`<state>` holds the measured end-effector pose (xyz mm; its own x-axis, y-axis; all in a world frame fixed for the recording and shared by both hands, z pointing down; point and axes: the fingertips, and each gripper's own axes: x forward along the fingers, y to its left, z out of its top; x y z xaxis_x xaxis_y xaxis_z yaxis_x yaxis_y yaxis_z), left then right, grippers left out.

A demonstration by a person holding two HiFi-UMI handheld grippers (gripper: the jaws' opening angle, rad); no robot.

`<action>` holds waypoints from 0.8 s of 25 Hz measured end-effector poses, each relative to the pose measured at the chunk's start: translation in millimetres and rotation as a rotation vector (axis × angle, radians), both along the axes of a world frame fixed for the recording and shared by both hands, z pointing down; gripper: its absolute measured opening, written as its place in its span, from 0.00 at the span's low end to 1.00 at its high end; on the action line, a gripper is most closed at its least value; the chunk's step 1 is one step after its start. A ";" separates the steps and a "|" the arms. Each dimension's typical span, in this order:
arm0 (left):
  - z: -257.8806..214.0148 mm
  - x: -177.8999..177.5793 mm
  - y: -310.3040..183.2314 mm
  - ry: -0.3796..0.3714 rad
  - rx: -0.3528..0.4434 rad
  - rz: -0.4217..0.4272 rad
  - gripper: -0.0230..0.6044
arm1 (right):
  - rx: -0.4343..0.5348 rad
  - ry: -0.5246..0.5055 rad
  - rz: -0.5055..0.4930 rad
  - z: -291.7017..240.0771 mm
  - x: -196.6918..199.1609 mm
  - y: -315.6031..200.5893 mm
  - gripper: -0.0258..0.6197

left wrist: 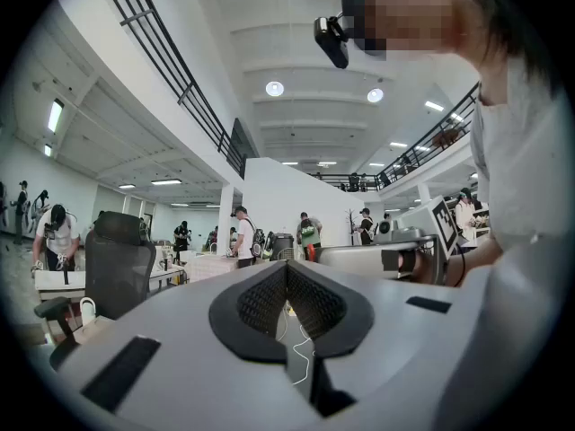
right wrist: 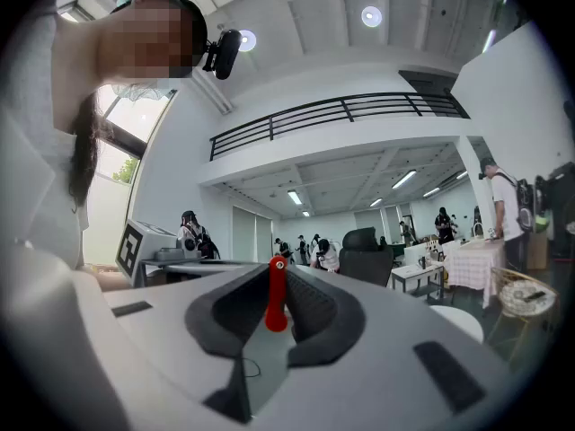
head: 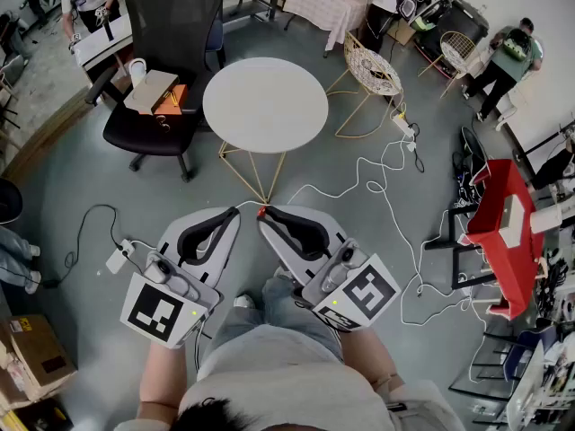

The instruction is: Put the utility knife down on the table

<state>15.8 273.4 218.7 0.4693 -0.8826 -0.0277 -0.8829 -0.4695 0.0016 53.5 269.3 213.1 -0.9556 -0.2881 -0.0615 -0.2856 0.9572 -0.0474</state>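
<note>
The utility knife [right wrist: 276,296] is red; the left gripper [left wrist: 287,272] and right gripper [right wrist: 277,272] are pale grey with black pads [left wrist: 259,305] and black-and-white square markers [head: 162,312]; the table [head: 265,104] at twelve o'clock is white.

A black office chair [head: 166,52] stands on the grey floor [head: 81,178]. Its seat carries a flat cardboard box [head: 149,91] with an orange item [head: 172,100] just beside it. A gold wire chair [head: 371,70] stands toward the floor's far right. White cables [head: 382,182] trail nearer, and a red rack [head: 503,232] stands at the right edge.
</note>
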 end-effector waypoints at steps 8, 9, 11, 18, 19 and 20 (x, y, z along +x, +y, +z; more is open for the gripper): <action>-2.1 -6.2 11.3 0.007 0.014 0.003 0.05 | 0.013 -0.001 -0.002 -0.7 -6.9 11.7 0.13; -2.6 -6.6 11.9 0.006 0.015 0.005 0.05 | 0.015 -0.001 -0.002 -1.4 -7.5 12.3 0.13; -4.6 -6.6 12.6 0.003 0.022 0.006 0.05 | 0.018 -0.001 -0.001 -3.1 -7.8 13.7 0.13; -4.7 -0.8 10.6 -0.004 0.041 0.022 0.05 | 0.017 0.015 0.030 -0.6 -1.9 11.4 0.13; -3.8 0.4 8.8 -0.005 0.040 0.024 0.05 | 0.014 0.017 0.035 0.5 -0.4 9.4 0.13; -2.3 1.8 6.4 -0.006 0.037 0.024 0.05 | 0.010 0.019 0.040 2.0 1.6 6.5 0.13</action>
<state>17.6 279.8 216.4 0.4905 -0.8696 -0.0572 -0.8714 -0.4901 -0.0218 55.1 275.8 215.1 -0.9444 -0.3255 -0.0465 -0.3243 0.9454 -0.0316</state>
